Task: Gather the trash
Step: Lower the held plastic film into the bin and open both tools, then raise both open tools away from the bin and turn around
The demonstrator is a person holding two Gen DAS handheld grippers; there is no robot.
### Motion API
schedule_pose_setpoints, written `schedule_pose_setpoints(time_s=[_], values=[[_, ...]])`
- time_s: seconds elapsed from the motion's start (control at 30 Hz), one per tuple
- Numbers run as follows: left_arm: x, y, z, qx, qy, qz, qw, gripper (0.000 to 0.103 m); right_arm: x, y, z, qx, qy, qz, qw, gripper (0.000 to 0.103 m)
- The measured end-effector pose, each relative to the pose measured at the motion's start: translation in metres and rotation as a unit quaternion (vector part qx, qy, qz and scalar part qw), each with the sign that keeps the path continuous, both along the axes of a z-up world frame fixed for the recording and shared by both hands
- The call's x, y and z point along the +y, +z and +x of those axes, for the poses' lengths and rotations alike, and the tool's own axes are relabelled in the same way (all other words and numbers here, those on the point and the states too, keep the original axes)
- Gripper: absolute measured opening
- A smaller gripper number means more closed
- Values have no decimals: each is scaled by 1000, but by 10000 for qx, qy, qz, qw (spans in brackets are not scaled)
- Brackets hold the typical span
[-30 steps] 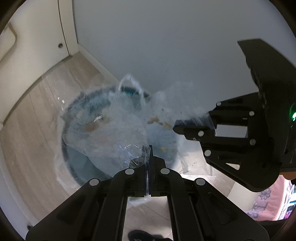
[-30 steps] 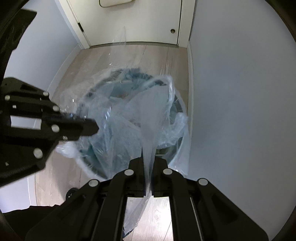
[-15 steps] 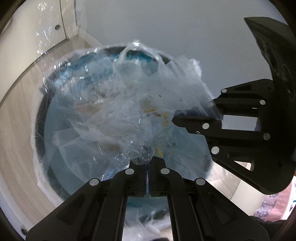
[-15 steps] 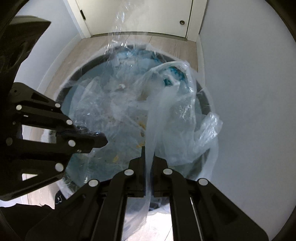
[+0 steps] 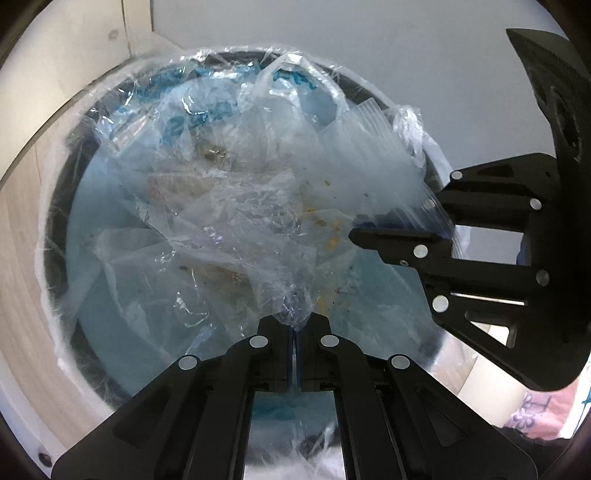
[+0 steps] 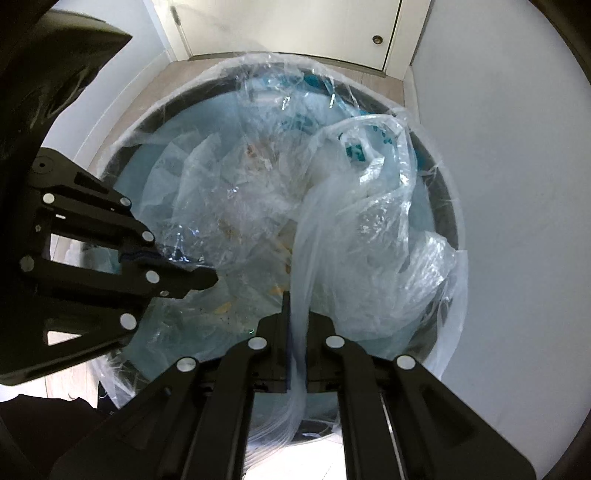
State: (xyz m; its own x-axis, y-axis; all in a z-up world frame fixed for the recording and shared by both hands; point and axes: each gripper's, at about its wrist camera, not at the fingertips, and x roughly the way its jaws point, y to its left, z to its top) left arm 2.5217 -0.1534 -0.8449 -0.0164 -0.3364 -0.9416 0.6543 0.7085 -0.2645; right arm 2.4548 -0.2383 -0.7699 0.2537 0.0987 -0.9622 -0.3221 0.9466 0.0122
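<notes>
Both pinches are maintained: left gripper on clear film, right gripper on bag, lowered evenly into lined bin ahead of the jaws.

Plastic bag in bin, beside wall.
</notes>
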Motion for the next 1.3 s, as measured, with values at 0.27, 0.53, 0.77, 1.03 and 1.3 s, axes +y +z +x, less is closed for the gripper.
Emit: schedule_pose_setpoints(time_s=[0.27, 0.53, 0.77, 1.03, 1.3], values=[[-6, 11, -5, -163, -205, 62, 9996, 25, -5, 11, -2, -107, -25, 92, 9999, 10], [5, 31, -16, -571, -88, 117, 9983, 87, -8, 22, -11, -379, -160, 21, 9992, 67], [38, 50, -23, -804, 166, 175, 9965, 97, -5, 39, -24, -540, -137, 54, 9984, 96], [62, 80, -31, -919, 312, 132, 9952, 97, 4, 71, -39, -783, -97, 88, 9968, 96], [73, 127, -34, -1043, 538, 76, 9931, 97, 13, 125, -55, -958, -298, 101, 9949, 96]])
